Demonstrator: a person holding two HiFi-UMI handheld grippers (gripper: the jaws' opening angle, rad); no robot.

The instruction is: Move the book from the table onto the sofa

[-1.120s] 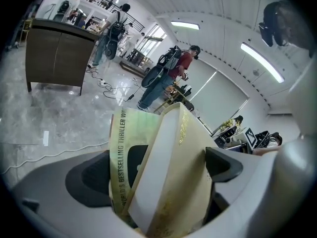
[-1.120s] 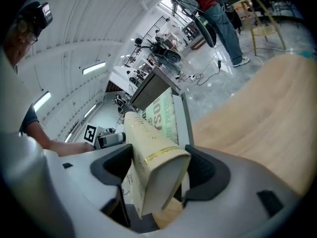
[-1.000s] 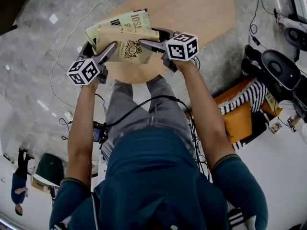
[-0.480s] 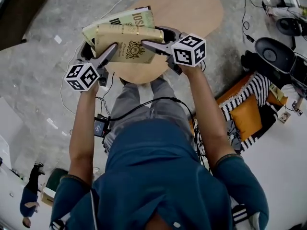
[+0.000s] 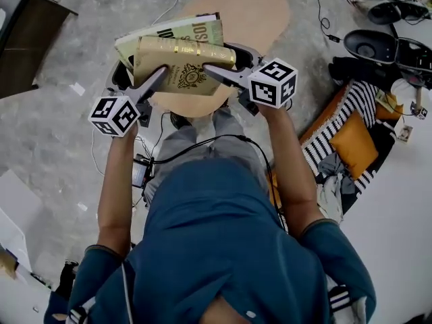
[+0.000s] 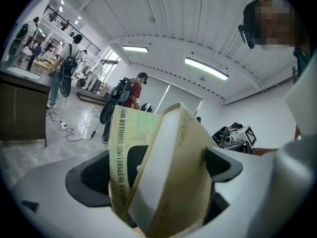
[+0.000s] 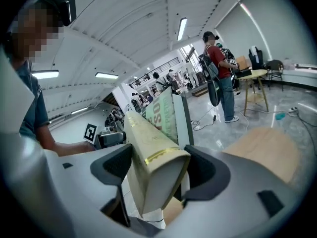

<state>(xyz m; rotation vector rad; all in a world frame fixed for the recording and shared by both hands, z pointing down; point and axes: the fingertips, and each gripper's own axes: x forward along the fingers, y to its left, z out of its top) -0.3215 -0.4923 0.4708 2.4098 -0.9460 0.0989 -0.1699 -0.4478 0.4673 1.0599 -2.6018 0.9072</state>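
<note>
1. A person holds two stacked books in the air between a pair of hand-held claws. From the head view they hang over the near end of an oval wooden tabletop (image 5: 250,12).
2. The tan book (image 5: 182,66), stamped with a gold crest, lies on top. The green book (image 5: 182,31) sits beneath it and juts out on the far side.
3. The left claw (image 5: 156,76) is clamped on the left end of the stack. The left gripper view shows the green book (image 6: 121,148) against one pad and the tan book (image 6: 178,172) against the other, with the left claw (image 6: 161,170) pressed tight around both.
4. The right claw (image 5: 214,69) is clamped on the right end. In its own view the right claw (image 7: 159,170) has the gold-banded corner of the tan book (image 7: 153,162) wedged between its pads, and the green book (image 7: 163,115) stands just behind.
5. Neither book touches the tabletop (image 7: 262,152), which shows below and beyond the jaws in the right gripper view.
6. The sofa (image 5: 337,123), with a striped cover and an orange cushion (image 5: 354,144), stands to the person's right, well apart from the books.
</note>
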